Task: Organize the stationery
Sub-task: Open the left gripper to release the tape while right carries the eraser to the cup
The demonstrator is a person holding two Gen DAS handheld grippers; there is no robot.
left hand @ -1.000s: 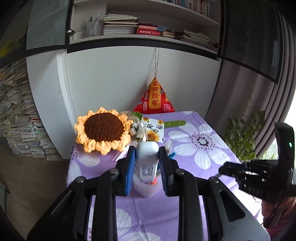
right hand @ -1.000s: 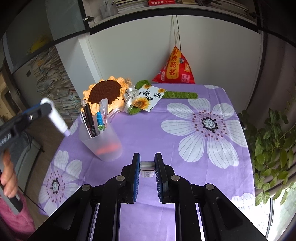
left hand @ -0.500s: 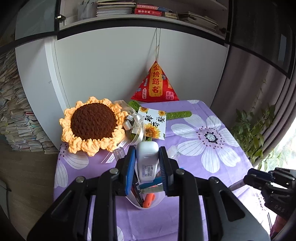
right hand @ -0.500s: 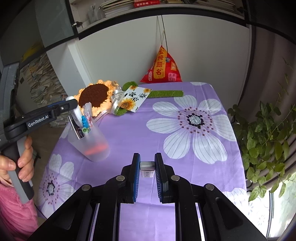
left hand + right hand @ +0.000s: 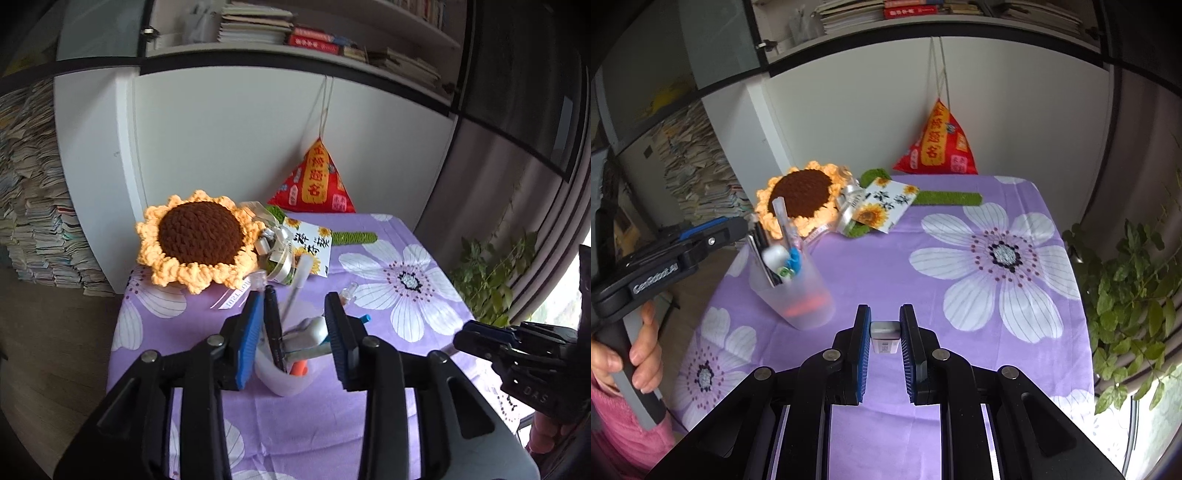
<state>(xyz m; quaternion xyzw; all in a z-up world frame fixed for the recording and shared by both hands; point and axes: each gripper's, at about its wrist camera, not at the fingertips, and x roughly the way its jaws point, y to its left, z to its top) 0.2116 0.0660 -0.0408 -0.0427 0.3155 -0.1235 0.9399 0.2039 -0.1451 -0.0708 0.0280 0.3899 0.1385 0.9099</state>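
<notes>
I see a frosted, translucent plastic cup (image 5: 798,295), a knobbly crocheted yarn sunflower (image 5: 803,195) and smooth printed cloth (image 5: 886,273) over the desk.

The translucent pen cup (image 5: 284,380) sits partly hidden behind the left gripper (image 5: 293,332), centre frame in the left wrist view, its lower contents showing only as an orange blur. At lower left of the right wrist view, the person's hand (image 5: 624,354) is cut by the frame edge.
</notes>
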